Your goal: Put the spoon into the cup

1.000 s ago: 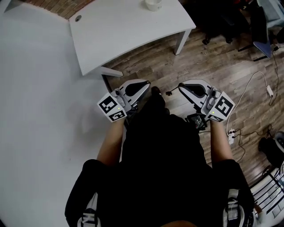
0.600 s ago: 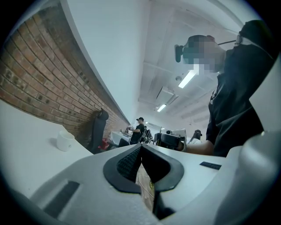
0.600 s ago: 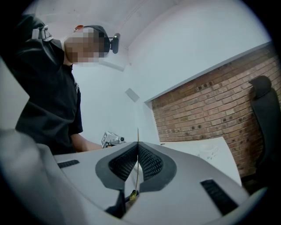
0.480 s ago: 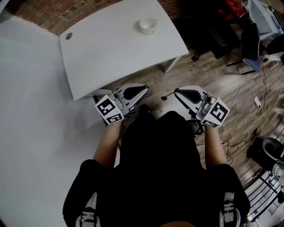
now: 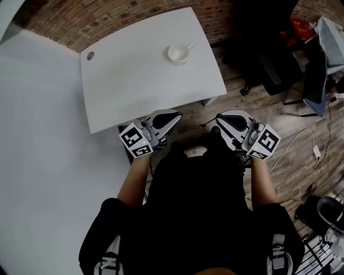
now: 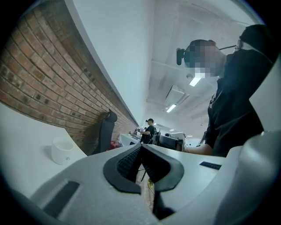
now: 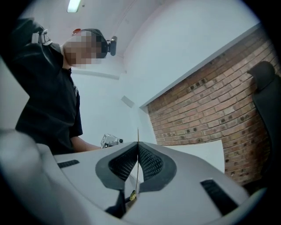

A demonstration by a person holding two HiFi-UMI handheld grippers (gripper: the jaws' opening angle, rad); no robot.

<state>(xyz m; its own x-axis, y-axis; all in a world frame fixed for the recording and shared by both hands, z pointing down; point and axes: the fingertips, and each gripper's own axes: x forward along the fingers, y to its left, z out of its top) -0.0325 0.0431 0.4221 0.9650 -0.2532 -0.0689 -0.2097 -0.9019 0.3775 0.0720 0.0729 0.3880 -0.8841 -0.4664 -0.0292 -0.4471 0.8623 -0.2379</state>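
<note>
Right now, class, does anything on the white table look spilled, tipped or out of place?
Nothing stands out. The cup sits upright on the table, and no spill shows around it.

The head camera looked steeply down past the person's torso [image 5: 193,204] onto the white table [image 5: 134,80] and the wooden floor [image 5: 269,102]. The cameras on the left gripper [image 5: 178,114] and the right gripper [image 5: 218,117] sat low and close behind their own jaws, facing level. All three views shared the table and the brick wall [image 5: 134,16]; the two gripper views also caught the person.
</note>
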